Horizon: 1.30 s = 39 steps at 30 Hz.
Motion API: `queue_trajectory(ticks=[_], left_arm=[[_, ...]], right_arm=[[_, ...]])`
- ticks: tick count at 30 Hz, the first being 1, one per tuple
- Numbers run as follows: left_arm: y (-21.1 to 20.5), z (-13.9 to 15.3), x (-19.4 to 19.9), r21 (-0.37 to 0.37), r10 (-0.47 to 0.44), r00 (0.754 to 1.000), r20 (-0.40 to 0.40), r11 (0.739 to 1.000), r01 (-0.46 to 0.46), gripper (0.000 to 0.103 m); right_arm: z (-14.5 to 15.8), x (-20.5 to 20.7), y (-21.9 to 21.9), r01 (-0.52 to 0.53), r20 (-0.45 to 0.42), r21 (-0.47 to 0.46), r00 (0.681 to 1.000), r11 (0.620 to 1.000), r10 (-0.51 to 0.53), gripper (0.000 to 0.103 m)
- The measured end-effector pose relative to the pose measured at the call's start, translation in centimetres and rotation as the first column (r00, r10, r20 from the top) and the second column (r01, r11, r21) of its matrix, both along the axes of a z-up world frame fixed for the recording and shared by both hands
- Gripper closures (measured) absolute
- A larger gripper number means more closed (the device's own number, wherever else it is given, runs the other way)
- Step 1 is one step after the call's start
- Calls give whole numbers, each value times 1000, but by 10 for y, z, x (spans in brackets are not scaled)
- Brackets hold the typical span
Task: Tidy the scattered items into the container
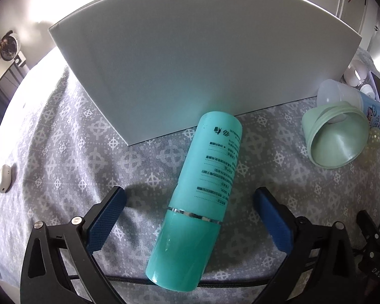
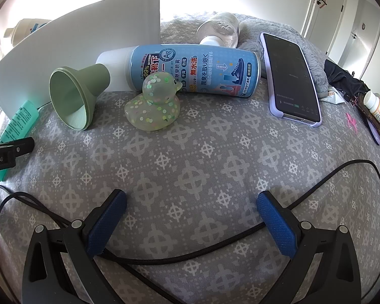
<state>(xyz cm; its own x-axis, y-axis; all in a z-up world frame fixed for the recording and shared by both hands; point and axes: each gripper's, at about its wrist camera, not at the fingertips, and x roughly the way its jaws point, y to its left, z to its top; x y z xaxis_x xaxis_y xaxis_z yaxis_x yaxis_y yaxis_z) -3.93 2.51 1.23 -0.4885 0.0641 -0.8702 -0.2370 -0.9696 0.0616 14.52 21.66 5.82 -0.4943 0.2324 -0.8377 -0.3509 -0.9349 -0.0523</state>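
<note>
Grey patterned bedcover (image 2: 190, 157) holds everything. Left tongs (image 1: 188, 202) sit wide open around the smooth teal plastic bottle (image 1: 197, 192), lying beside the white box (image 1: 190, 58). It may roll away. Right tongs (image 2: 191, 211) are open, empty.

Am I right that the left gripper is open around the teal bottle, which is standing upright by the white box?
Not quite. The left gripper is open around the teal bottle by the white box, but the bottle is lying on its side on the patterned cloth, not standing upright. The left wrist view shows it.
</note>
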Motion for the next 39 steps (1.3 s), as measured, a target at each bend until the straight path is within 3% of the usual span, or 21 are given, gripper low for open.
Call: queue_trajectory(ticks=[4, 7, 10, 14, 17, 19, 22, 30, 33, 39], left_arm=[[-7, 2, 15, 22, 70, 998, -2, 997, -70, 1], [-14, 1, 33, 52, 141, 990, -3, 989, -140, 1], [-15, 0, 52, 68, 192, 981, -32, 979, -190, 1], [-10, -1, 76, 73, 250, 964, -88, 967, -244, 1], [3, -5, 91, 45, 267, 947, -178, 964, -263, 0], [17, -10, 86, 23, 264, 947, -185, 964, -264, 0], [11, -10, 90, 53, 271, 947, -174, 962, -266, 0], [36, -14, 74, 39, 298, 937, -180, 954, -296, 0], [52, -16, 94, 39, 299, 937, -181, 954, -297, 0], [54, -14, 92, 36, 298, 937, -183, 954, -296, 0]], right_arm=[[5, 5, -2, -1, -14, -1, 1000, 1000, 1, 0], [21, 15, -3, -25, -99, -13, 995, 1000, 24, 0], [36, 15, -21, -113, -163, 78, 979, 991, 125, 0], [22, -14, -26, -172, -24, 162, 984, 972, 178, 0], [6, -26, -19, -160, 49, 65, 986, 985, 157, 0], [4, -25, -11, -126, -1, 16, 992, 992, 126, 0], [2, -20, -15, -149, -13, 72, 989, 986, 150, 0], [3, -20, -3, -145, -18, 47, 989, 988, 146, 0], [3, -18, -8, -145, -18, 49, 989, 988, 146, 0], [3, -18, -9, -146, -18, 48, 989, 988, 147, 0]])
